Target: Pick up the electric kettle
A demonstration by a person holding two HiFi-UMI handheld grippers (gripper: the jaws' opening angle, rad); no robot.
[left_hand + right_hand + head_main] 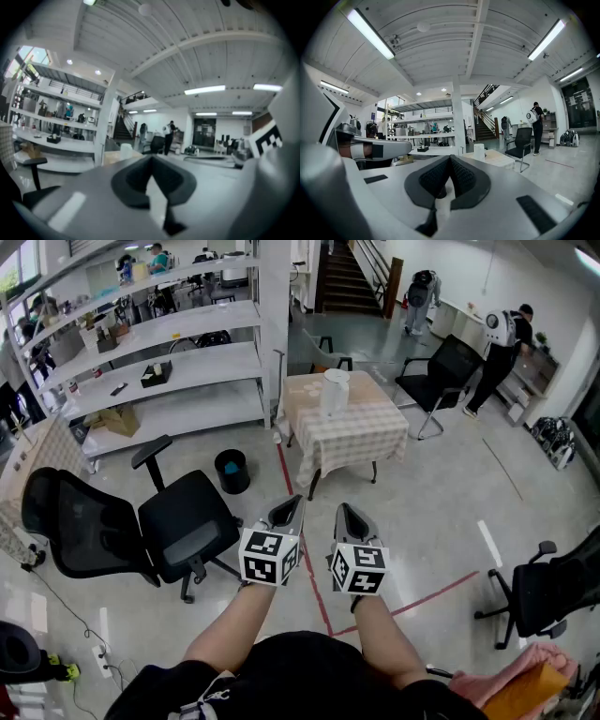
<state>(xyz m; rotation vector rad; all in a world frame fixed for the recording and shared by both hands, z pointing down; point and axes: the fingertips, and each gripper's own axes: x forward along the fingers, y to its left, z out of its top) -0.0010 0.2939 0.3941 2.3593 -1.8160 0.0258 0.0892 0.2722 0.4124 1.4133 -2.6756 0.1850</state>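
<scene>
The white electric kettle (335,392) stands upright on a small table with a checked cloth (370,432), well ahead of me across the floor. It shows small and far off in the left gripper view (126,151) and in the right gripper view (479,152). My left gripper (292,506) and right gripper (345,514) are held side by side in front of my body, pointing toward the table. Both are shut with nothing between their jaws.
A black office chair (169,531) stands close on my left, another black chair (441,376) behind the table. White shelving (159,362) lines the left, a black bin (232,471) sits near it. Red tape (309,568) runs along the floor. A person (502,348) stands far right.
</scene>
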